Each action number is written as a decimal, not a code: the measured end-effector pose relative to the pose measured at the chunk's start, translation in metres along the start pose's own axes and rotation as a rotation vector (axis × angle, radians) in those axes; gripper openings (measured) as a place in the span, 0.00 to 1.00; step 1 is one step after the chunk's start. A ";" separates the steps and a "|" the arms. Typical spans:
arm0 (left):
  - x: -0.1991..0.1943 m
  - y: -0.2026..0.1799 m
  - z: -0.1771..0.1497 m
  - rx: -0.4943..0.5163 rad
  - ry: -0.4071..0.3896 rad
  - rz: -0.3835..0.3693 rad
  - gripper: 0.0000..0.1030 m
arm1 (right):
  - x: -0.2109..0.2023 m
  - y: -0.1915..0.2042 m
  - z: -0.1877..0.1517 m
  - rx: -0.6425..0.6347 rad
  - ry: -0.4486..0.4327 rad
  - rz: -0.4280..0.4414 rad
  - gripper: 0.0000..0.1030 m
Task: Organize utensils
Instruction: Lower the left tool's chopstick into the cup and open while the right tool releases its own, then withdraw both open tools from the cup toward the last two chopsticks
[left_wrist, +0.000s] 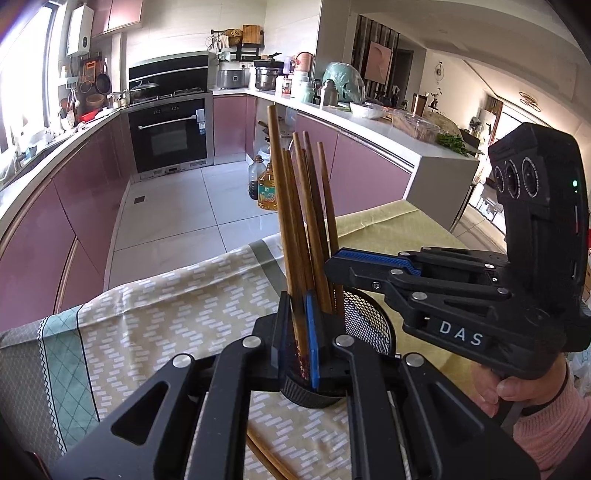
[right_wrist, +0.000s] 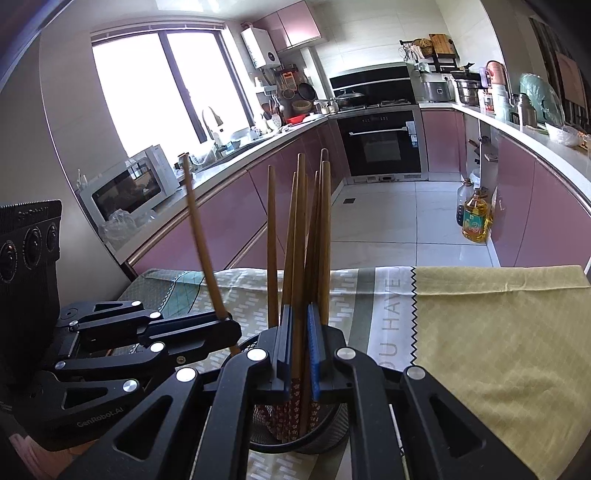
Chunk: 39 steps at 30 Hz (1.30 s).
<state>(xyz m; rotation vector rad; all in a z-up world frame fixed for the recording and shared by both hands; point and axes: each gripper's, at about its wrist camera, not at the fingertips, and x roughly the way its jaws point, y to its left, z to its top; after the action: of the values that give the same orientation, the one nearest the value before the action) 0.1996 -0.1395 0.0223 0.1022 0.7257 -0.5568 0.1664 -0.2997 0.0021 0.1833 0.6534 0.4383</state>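
**Both grippers lowering chopsticks into the holder**

Your left gripper (left_wrist: 295, 332) was clamped on one brown wooden chopstick (left_wrist: 286, 221), its patterned end dipping into the round black wire-mesh holder (left_wrist: 365, 321) directly below its fingertips. Your right gripper (right_wrist: 299, 347) was likewise pinched shut on another brown wooden chopstick (right_wrist: 298, 258), just above that holder. Several more stood upright inside. Each stick was held near-vertical, probably so it would drop in cleanly. Loose chopsticks (left_wrist: 264, 458) lay on the patterned cloth (left_wrist: 166, 314) beneath your left gripper.

- Mesh holder (right_wrist: 328, 439) stands on the tablecloth (right_wrist: 498, 332).
- Chopsticks (right_wrist: 295, 266) stand upright in the holder.
- Oil bottle (right_wrist: 476, 218) stands on the floor behind the table.
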 end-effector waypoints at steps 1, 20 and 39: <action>0.002 -0.002 -0.002 -0.002 0.000 -0.001 0.09 | -0.001 0.000 -0.001 0.001 -0.002 0.004 0.08; -0.073 0.023 -0.073 -0.077 -0.155 0.143 0.49 | -0.044 0.047 -0.048 -0.149 -0.006 0.101 0.42; -0.070 0.051 -0.157 -0.179 -0.029 0.236 0.73 | 0.020 0.086 -0.130 -0.213 0.258 0.040 0.45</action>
<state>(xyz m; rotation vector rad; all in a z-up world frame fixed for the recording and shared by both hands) 0.0886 -0.0218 -0.0547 0.0133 0.7209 -0.2660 0.0712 -0.2103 -0.0851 -0.0643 0.8511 0.5727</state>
